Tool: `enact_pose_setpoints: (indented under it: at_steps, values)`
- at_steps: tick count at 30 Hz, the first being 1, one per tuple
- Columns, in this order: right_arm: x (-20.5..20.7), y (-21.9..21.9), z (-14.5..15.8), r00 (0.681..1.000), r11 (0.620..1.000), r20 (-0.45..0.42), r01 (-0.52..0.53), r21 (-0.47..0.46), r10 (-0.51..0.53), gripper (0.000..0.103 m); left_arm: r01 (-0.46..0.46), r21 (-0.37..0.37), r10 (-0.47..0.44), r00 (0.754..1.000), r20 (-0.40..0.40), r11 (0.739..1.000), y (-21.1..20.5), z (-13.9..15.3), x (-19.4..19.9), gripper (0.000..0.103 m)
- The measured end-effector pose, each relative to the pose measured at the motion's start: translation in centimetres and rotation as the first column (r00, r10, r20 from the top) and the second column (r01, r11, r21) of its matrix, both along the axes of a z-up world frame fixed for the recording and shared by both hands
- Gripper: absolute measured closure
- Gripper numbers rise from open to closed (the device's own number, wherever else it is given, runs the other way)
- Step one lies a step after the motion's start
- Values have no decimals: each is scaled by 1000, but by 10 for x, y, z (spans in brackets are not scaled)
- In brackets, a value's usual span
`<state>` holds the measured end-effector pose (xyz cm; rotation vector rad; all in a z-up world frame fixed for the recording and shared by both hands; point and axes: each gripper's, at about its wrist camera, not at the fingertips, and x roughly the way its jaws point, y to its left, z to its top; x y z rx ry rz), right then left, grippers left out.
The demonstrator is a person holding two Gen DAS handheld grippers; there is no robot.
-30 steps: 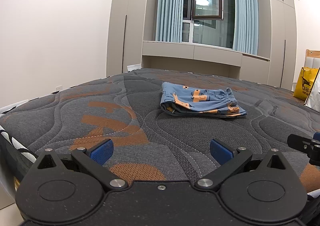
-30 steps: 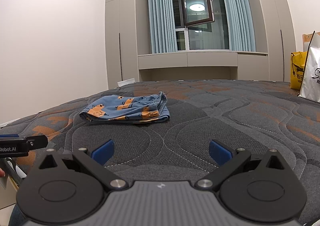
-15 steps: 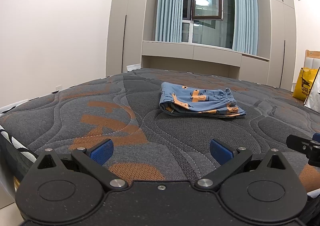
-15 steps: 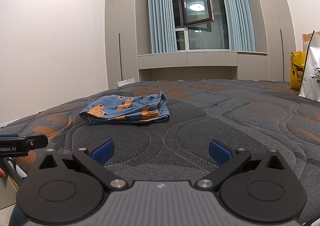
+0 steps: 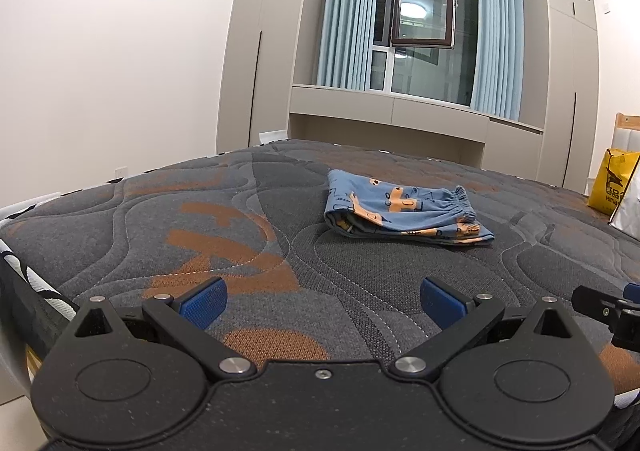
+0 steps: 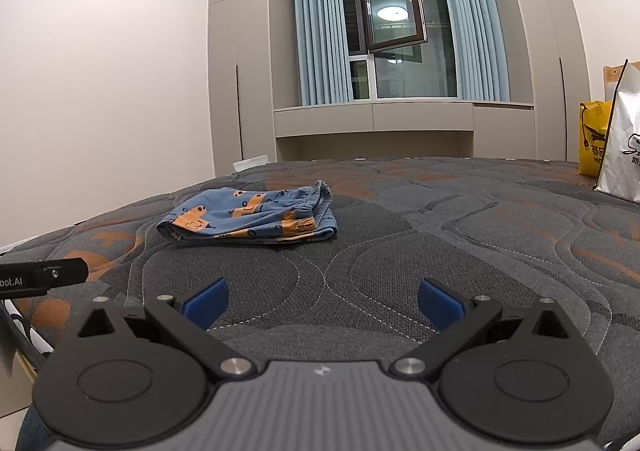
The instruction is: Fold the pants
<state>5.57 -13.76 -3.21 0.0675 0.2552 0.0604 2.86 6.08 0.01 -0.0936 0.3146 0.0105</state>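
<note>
Small blue pants [image 5: 404, 213] with an orange print lie folded into a flat packet on the dark grey and orange mattress [image 5: 200, 235]; they also show in the right wrist view [image 6: 252, 217]. My left gripper [image 5: 322, 301] is open and empty, low over the mattress near its front edge, well short of the pants. My right gripper [image 6: 322, 301] is open and empty too, likewise short of the pants, which lie ahead and to its left. Each gripper's side shows at the edge of the other's view.
A yellow bag [image 5: 610, 185] and a white bag [image 6: 620, 149] stand at the mattress's right side. The mattress's left edge [image 5: 24, 271] drops off beside my left gripper. Cabinets and a window with blue curtains [image 6: 320, 47] line the far wall.
Almost nothing has moved. The left wrist view has shifted very slightly; the pants and both open grippers stay as they were.
</note>
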Motion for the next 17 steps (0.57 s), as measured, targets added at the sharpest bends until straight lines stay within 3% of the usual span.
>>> enact_pose_setpoints:
  at_steps: [17]
  values:
    - [-3,-3,-3,1000,1000,-8,2,7,-2,0,11,-5,-11,1000,-20,1000,0,-2,5,1]
